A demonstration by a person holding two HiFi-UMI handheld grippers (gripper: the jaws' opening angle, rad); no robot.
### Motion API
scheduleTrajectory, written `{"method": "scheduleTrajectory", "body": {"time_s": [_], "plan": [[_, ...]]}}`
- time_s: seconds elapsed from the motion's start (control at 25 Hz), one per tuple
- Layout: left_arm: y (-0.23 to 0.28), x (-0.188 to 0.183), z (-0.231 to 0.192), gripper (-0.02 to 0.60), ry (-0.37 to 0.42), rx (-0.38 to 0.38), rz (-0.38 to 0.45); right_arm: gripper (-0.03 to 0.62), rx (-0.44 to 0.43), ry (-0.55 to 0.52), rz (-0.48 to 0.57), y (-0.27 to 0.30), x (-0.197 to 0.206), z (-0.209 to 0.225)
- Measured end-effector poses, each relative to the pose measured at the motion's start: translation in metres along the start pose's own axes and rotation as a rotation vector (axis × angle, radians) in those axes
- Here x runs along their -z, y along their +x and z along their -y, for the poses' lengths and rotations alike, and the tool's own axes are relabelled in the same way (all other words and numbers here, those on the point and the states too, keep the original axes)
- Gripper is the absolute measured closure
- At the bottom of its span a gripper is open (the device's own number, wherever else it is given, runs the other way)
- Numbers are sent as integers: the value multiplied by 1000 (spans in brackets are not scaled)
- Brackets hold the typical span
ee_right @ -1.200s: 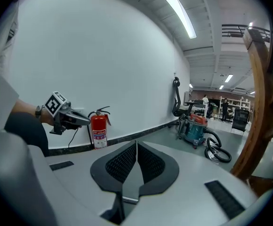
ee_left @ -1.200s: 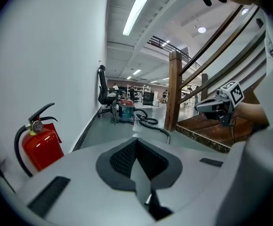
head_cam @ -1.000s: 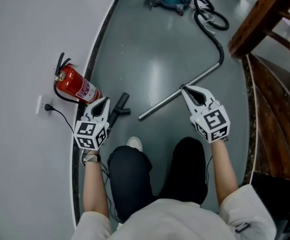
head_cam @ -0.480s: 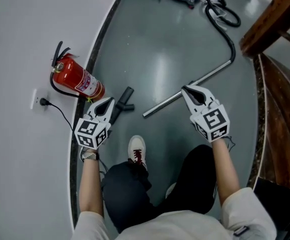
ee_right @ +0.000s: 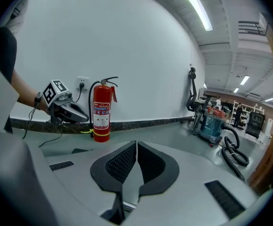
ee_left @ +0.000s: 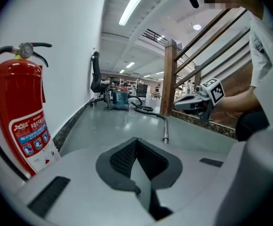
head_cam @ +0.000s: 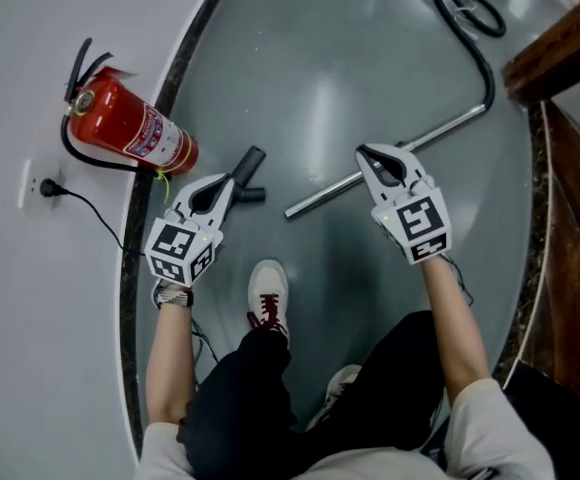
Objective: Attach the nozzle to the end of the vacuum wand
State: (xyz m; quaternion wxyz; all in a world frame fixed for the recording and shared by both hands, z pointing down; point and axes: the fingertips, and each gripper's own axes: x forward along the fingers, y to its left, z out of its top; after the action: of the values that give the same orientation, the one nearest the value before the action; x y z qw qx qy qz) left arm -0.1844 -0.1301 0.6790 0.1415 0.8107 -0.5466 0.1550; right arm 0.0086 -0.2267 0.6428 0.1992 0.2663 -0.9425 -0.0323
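Note:
A black T-shaped nozzle (head_cam: 251,164) lies on the grey floor beside the wall's dark skirting. My left gripper (head_cam: 232,182) is shut and empty, its tips just over the nozzle's near end; whether they touch I cannot tell. The metal vacuum wand (head_cam: 410,144) lies slanted on the floor, its free end (head_cam: 290,212) toward the nozzle. My right gripper (head_cam: 361,152) is shut and empty, above the wand's middle. The left gripper view shows its shut jaws (ee_left: 136,141), the wand's end (ee_left: 165,134) and the right gripper (ee_left: 196,103). The nozzle is hidden there. The right gripper view shows shut jaws (ee_right: 136,144) and the left gripper (ee_right: 64,108).
A red fire extinguisher (head_cam: 125,128) stands against the white wall, by a socket with a plugged cable (head_cam: 46,187). A black hose (head_cam: 475,40) runs from the wand to a teal vacuum (ee_right: 212,124). Wooden stair rails (head_cam: 560,48) stand at the right. The person's shoes (head_cam: 267,295) are below the grippers.
Both grippers have sunk toward the floor as the person crouched. The left tips came down onto the nozzle's near end; the right tips came closer to the wand.

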Motion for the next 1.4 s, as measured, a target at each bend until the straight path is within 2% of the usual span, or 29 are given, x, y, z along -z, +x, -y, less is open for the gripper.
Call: {"method": "scheduleTrajectory", "body": {"time_s": [0.2, 0.6, 0.8, 0.88, 1.0, 1.4], "plan": [[19, 29, 6, 581, 44, 28, -29, 565, -68, -21, -18, 24, 24, -13], [39, 85, 2, 581, 128, 68, -109, 565, -233, -69, -118, 64, 74, -55], [41, 116, 1, 581, 182, 95, -216, 565, -328, -113, -186, 69, 103, -83], [42, 129, 2, 580, 217, 119, -271, 565, -355, -82, -201, 72, 114, -89], [44, 136, 2, 552, 231, 135, -303, 563, -393, -51, -240, 74, 131, -93], [53, 171, -2, 502, 316, 169, -449, 562, -524, -156, -358, 78, 170, -118]]}}
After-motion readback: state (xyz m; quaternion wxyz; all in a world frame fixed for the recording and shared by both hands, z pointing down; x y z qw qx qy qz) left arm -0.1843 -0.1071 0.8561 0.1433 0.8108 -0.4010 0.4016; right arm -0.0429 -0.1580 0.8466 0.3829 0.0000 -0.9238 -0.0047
